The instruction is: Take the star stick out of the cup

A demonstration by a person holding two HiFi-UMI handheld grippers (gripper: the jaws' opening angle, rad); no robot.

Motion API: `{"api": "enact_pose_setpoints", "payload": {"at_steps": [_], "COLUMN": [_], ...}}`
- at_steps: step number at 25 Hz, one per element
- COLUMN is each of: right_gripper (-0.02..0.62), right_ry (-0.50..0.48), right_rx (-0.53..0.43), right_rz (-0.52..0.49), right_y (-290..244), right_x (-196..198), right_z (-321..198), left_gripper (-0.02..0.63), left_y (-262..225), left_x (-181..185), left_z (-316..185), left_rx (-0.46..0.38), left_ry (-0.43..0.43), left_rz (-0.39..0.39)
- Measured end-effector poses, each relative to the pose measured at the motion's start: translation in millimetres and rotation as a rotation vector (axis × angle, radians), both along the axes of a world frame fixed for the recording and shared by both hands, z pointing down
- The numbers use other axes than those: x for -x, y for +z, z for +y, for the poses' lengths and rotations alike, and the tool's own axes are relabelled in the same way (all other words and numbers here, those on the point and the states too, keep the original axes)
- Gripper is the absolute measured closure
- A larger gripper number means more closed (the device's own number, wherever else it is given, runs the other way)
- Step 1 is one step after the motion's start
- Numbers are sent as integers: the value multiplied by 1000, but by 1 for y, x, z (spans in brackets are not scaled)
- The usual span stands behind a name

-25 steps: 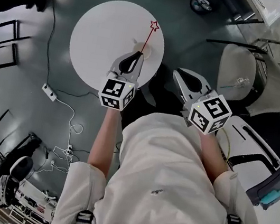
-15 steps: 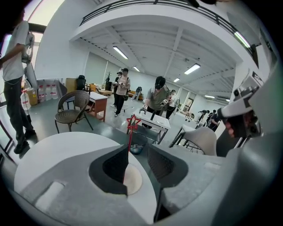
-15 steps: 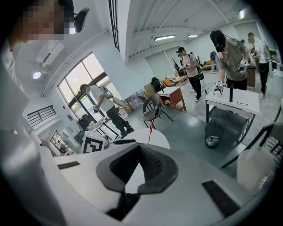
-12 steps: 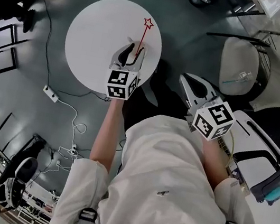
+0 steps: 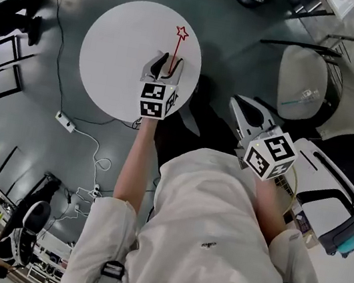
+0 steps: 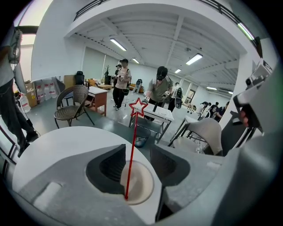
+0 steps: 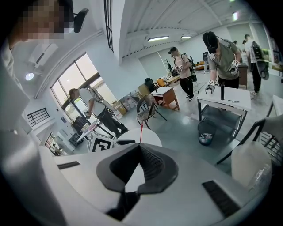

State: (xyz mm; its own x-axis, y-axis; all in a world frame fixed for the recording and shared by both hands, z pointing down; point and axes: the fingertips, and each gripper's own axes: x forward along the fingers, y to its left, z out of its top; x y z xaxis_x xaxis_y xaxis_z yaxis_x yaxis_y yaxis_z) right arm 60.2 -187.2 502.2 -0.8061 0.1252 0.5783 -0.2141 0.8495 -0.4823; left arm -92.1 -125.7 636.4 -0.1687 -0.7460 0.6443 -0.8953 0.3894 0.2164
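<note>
Between the left tongs (image 6: 138, 154), whose jaws have just been opening, the star stick (image 6: 134, 132) stands in the cup (image 6: 143, 187). They should clench squarely on its thin stem, then lift straight up. Beside them, the right tongs (image 7: 139, 146) rest clenched, empty.

Cup (image 6: 142, 185): unseen in the head view, under the left gripper (image 5: 169, 63), whose jaws have just been opening with the star stick (image 5: 175, 52) between them; the left gripper view shows only its mouth.
Stick's foot: covered by that gripper in the head view.
Right gripper view: only a red sliver of stick shows; the star cannot be made out.
Round table (image 5: 118, 52): near edge behind gripper and forearm (image 5: 135, 157).
</note>
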Motion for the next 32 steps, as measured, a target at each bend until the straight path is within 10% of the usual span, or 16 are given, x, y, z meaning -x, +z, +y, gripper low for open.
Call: {"api": "enact_pose_setpoints", "payload": {"at_steps": [32], "right_gripper": [588], "right_ry": [82], "right_rx": [32], "right_rz": [27], "right_y": [14], "right_x": [-2], "right_z": [-27], "left_gripper": [562], "left_y": [39], "left_x": [15], "left_z": [-10], "left_rx": [199], "left_ry": [67], "left_rz": [-40]}}
